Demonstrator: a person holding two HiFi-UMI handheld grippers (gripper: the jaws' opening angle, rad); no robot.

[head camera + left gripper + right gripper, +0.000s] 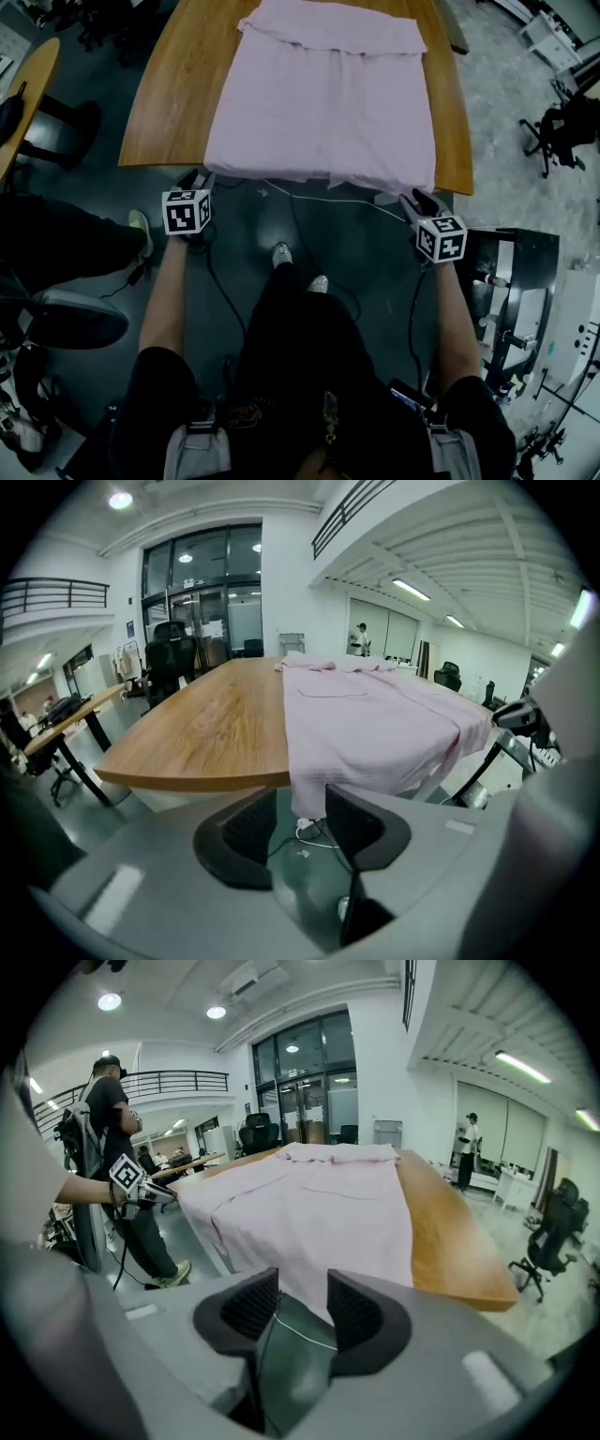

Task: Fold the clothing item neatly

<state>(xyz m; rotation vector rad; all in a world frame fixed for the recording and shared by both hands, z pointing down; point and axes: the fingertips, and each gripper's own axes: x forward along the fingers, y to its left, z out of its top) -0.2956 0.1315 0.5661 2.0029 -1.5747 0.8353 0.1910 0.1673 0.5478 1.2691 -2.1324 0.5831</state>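
Pink garment (323, 103) lies spread flat on the wooden tabletop (173, 94), with its narrower, rumpled end at the far side and its near hem draped over the near edge. I hold the left gripper (200, 178) just below the hem's left corner and the right gripper (419, 200) just below its right corner, both past the table's edge and above the dark floor (366, 248).

Left gripper view: jaws spread. The hanging hem shows in the gap just beyond the tips, and no cloth is pinched.

Right gripper view: jaws spread likewise. Only the floor and a thin white cable (328, 199) show through the gap, and the cloth hangs just past the tips.
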